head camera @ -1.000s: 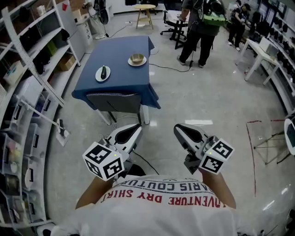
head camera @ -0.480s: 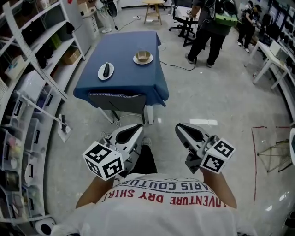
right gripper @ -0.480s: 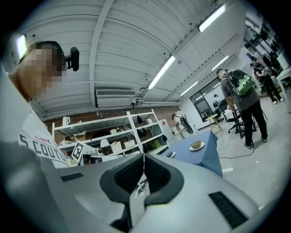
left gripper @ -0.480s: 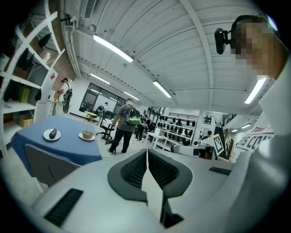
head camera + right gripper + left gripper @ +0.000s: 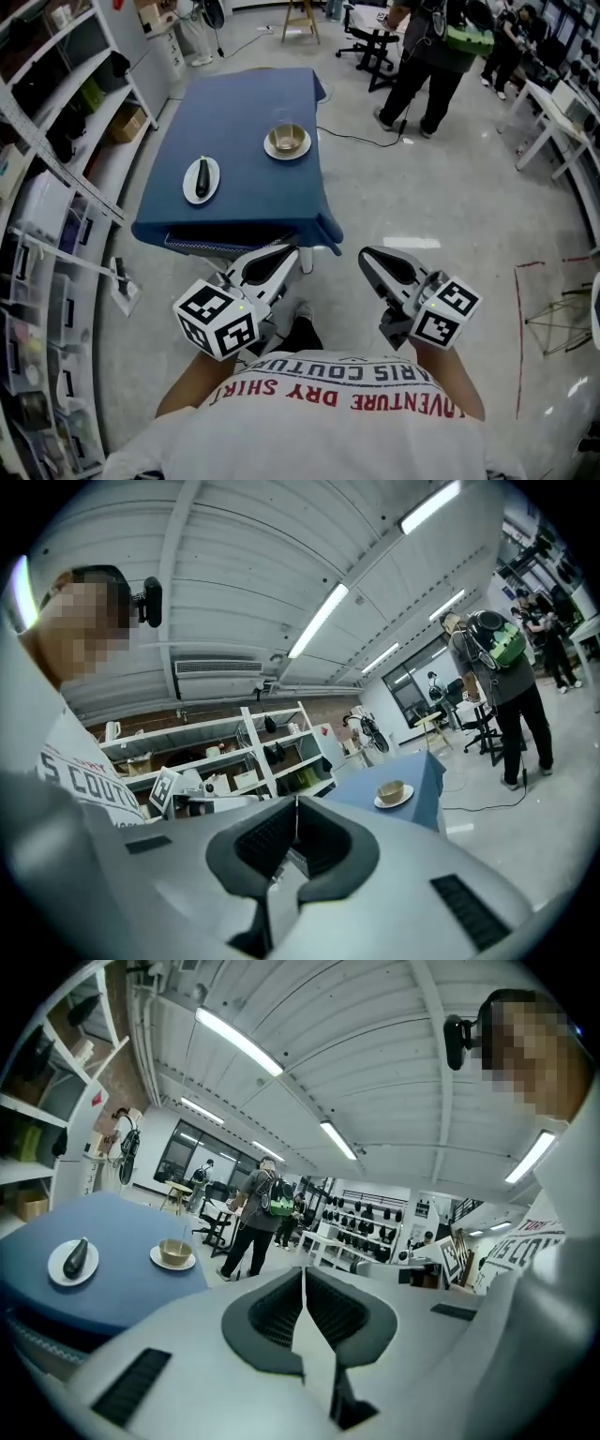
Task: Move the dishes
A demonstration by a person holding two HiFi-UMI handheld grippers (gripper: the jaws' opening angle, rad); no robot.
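A white plate with a dark eggplant (image 5: 202,178) lies on the blue-clothed table (image 5: 246,141), left of a tan bowl on a white saucer (image 5: 287,142). Both dishes also show in the left gripper view, the plate (image 5: 73,1262) and the bowl (image 5: 174,1252); the bowl (image 5: 392,792) shows small in the right gripper view. My left gripper (image 5: 281,255) is shut and empty, held near the table's front edge. My right gripper (image 5: 373,258) is shut and empty, to the right of the table, over the floor.
Shelving racks (image 5: 47,178) line the left side. A person with a green backpack (image 5: 433,47) stands beyond the table's far right corner. Chairs and a wooden stool (image 5: 296,19) stand at the back. A cable (image 5: 361,141) runs across the floor.
The table and dishes have come closer and lower in the head view as I walk toward them. Both grippers stay shut and held in front of me.
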